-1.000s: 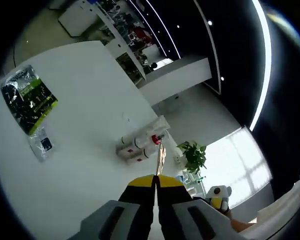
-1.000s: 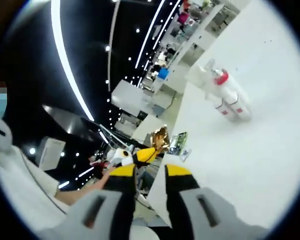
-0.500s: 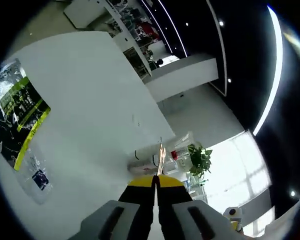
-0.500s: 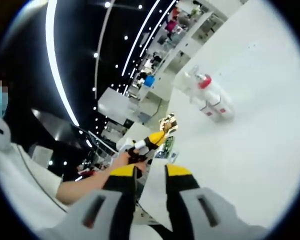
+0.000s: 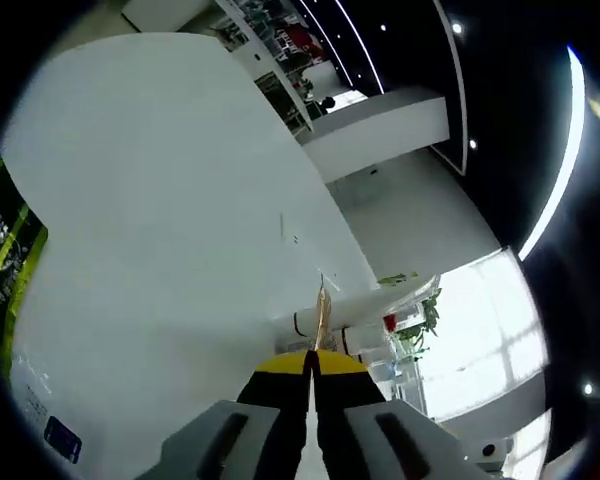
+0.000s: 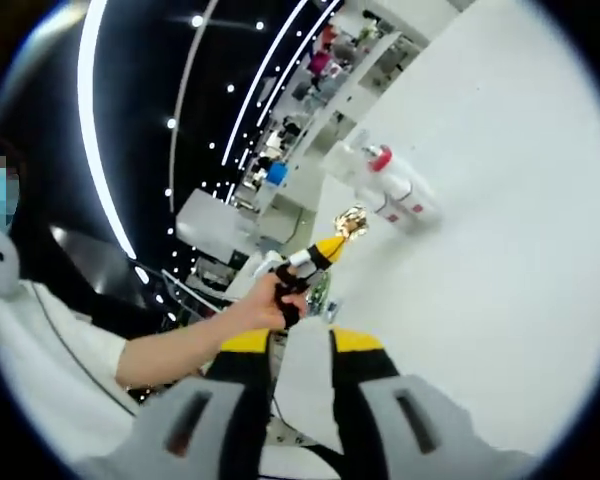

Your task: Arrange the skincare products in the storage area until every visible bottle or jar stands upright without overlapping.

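This looks like a large showroom or retail hall. A broad white bench [image 5: 160, 200] sits in open floor space, and beyond its far edge run display shelves [image 5: 265, 60] crowded with small colourful goods. The ceiling above the shelves is black, crossed by long curved light strips [image 6: 100, 130] and rows of spotlights [image 6: 230, 140]. Past the bench stands a plain white counter block [image 5: 380, 125], and further along a potted plant [image 5: 420, 325] beside tall bright windows [image 5: 480, 340].
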The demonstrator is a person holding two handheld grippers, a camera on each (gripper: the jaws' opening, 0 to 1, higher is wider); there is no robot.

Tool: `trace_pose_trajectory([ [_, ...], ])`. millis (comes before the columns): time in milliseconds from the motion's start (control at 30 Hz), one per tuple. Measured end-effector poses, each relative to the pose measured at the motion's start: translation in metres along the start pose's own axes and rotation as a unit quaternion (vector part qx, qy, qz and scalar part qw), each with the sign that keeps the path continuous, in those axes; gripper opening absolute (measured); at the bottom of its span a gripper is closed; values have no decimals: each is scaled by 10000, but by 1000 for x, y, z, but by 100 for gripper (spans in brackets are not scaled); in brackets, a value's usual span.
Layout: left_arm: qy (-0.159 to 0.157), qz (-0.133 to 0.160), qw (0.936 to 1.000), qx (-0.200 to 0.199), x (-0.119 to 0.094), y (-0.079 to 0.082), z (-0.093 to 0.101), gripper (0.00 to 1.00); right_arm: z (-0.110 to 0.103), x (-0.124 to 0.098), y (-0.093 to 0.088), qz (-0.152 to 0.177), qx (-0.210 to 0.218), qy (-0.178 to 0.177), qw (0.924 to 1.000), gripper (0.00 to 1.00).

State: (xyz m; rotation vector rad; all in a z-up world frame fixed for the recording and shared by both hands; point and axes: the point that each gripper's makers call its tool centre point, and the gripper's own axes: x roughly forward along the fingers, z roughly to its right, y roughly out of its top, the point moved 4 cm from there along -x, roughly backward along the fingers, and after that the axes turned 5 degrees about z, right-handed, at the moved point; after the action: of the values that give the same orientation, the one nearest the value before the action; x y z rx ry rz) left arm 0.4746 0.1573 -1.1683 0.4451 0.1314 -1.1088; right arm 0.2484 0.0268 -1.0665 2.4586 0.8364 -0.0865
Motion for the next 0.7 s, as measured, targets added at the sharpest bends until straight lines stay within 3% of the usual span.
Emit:
trace_pose_trajectory([
  [700,515,-404,9978,-129,34,1,-31,0,9,-9,-3,65,73,-330,9994,21],
])
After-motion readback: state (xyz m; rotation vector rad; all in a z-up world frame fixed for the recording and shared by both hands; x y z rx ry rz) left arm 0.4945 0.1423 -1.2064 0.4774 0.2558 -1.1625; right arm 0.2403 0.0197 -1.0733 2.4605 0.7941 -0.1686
